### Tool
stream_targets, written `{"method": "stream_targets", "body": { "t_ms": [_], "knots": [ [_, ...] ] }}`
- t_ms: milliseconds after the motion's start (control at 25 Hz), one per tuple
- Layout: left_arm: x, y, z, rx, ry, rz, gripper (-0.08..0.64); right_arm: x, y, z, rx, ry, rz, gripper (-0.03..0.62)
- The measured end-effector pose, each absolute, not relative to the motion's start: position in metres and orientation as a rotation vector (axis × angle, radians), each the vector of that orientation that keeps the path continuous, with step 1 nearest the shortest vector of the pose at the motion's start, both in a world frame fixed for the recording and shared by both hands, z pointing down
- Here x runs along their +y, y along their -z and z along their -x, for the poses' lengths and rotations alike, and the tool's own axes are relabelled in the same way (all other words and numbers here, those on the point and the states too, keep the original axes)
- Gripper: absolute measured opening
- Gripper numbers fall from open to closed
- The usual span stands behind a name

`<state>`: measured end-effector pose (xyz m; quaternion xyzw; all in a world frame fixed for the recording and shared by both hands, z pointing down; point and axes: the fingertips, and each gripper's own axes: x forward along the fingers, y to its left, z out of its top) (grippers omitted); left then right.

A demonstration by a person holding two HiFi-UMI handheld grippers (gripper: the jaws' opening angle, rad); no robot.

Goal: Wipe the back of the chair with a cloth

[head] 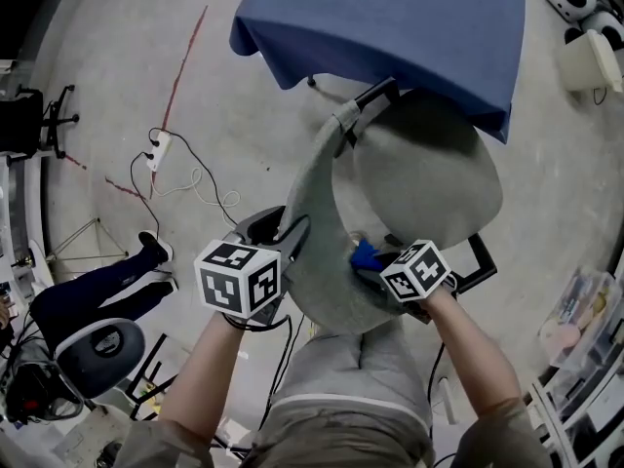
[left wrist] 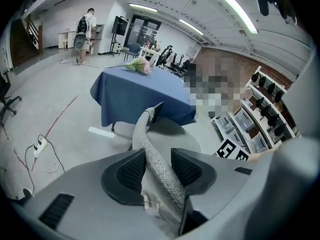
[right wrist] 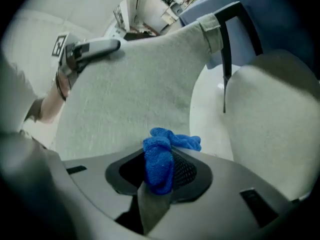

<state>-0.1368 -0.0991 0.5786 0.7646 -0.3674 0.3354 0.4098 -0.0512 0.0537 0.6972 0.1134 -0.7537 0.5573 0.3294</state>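
The grey fabric chair back (head: 322, 222) curves away from me, with the round seat (head: 429, 178) behind it. My left gripper (head: 278, 230) clamps the back's top edge; in the left gripper view the edge (left wrist: 142, 129) runs between both pads of the left gripper (left wrist: 156, 170), which press on it. My right gripper (head: 369, 264) is shut on a blue cloth (head: 365, 254). In the right gripper view the bunched cloth (right wrist: 160, 159) sticks out of the right gripper (right wrist: 159, 171) close to the seat-side face of the chair back (right wrist: 135, 84); whether it touches is hidden. The left gripper (right wrist: 92, 48) shows at that back's top left.
A table under a blue cloth (head: 390, 18) stands just beyond the seat, with flowers (left wrist: 139, 65) on it. A power strip with cable (head: 159, 149) lies on the floor at left. An office chair (head: 102, 349) and someone's legs (head: 97, 291) are lower left; shelves (head: 585, 339) at right.
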Motion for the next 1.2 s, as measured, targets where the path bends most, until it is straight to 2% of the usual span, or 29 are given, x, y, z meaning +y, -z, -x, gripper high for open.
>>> {"method": "stream_targets", "body": {
  "t_ms": [280,600,720,920,1080,1200],
  "knots": [
    [-0.098,-0.578,0.136,-0.919,-0.851,-1.923,0.175,-0.082,-0.670,0.114,-2.214,-1.490,-0.573,0.123],
    [-0.098,-0.577,0.136,-0.917,-0.848,-1.924,0.175,-0.208,-0.652,0.076,-2.308,-1.472,-1.136,0.123],
    [-0.097,-0.576,0.136,-0.918,-0.852,-1.921,0.175,-0.183,-0.656,0.089,-2.320,-1.432,-1.005,0.123],
    [-0.096,-0.578,0.137,-0.927,-0.868,-1.915,0.169,-0.062,-0.670,0.113,-2.252,-1.268,-0.536,0.123],
    [-0.097,-0.579,0.137,-0.930,-0.886,-1.912,0.169,0.019,-0.678,0.091,-2.158,-1.112,-0.323,0.124],
    [-0.098,-0.581,0.136,-0.929,-0.892,-1.908,0.169,0.063,-0.681,0.056,-2.079,-1.147,-0.224,0.123]
  ]
}}
